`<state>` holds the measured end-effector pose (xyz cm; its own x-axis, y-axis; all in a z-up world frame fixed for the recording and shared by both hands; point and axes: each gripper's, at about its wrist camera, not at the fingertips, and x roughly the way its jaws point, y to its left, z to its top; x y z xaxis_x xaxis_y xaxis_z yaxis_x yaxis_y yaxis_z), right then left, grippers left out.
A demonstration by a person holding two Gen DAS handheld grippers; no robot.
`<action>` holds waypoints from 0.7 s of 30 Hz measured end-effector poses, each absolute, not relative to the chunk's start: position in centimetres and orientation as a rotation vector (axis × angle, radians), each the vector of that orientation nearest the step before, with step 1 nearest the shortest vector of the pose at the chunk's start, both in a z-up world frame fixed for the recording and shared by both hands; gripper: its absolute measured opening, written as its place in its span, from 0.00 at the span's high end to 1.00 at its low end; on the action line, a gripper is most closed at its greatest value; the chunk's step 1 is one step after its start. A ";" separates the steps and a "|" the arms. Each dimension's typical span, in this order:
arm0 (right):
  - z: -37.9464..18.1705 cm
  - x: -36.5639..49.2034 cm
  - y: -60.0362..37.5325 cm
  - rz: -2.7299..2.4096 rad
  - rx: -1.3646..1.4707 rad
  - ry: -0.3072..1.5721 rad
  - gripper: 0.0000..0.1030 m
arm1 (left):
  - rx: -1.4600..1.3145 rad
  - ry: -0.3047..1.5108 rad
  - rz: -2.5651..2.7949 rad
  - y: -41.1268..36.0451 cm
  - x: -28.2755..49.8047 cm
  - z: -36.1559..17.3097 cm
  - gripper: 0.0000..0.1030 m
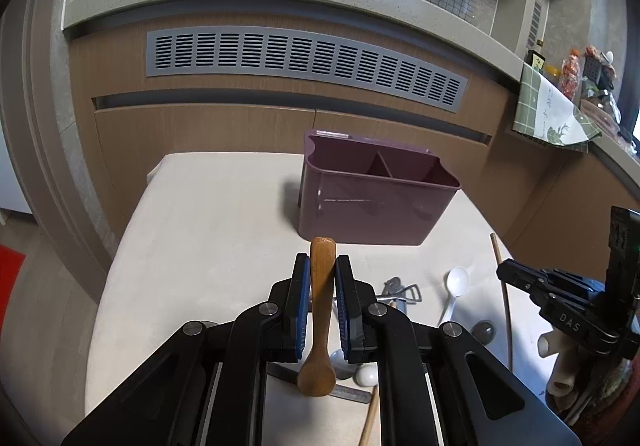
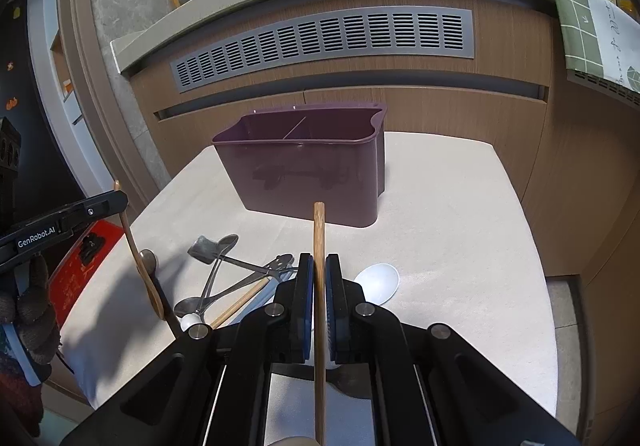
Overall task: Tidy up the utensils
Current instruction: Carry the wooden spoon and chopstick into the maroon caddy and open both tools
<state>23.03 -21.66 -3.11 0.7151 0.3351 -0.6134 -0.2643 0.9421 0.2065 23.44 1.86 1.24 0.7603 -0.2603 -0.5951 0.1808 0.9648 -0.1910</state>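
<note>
- The left gripper has its jaws nearly together, clamped on the handle of a wooden spoon; the handle tip sticks out ahead of the blue pads and the bowl hangs back beneath the jaws, clear of the table.
- It tilts downward, aimed at the purple utensil caddy, which stands ahead and a little right of the jaws.
- Below and right of these jaws lie metal utensils and a white spoon.
- The right gripper has its jaws drawn in tight on a thin wooden stick that runs straight through them, its end ahead of the pads.
- It also points downward, with the caddy directly ahead of the jaws.
</note>
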 end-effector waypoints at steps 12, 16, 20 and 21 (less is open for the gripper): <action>2.7 24.0 -22.8 0.314 0.144 0.534 0.95 | -0.142 0.475 -0.334 0.8 24.6 9.1 0.87; 11.0 25.2 -22.9 0.321 0.098 0.340 0.95 | -0.112 0.332 -0.368 -0.3 26.8 15.1 0.87; 16.6 27.3 -22.4 0.296 0.061 0.218 0.95 | -0.114 0.254 -0.382 -0.9 30.5 18.1 0.87; 17.3 28.0 -22.2 0.292 0.054 0.205 0.95 | -0.119 0.251 -0.381 -0.9 31.2 18.1 0.87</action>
<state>27.97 -22.25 17.27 0.9370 0.2914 -0.1925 -0.2804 0.9563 0.0828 31.25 -0.93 18.12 0.8977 -0.3817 -0.2200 0.3524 0.9218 -0.1613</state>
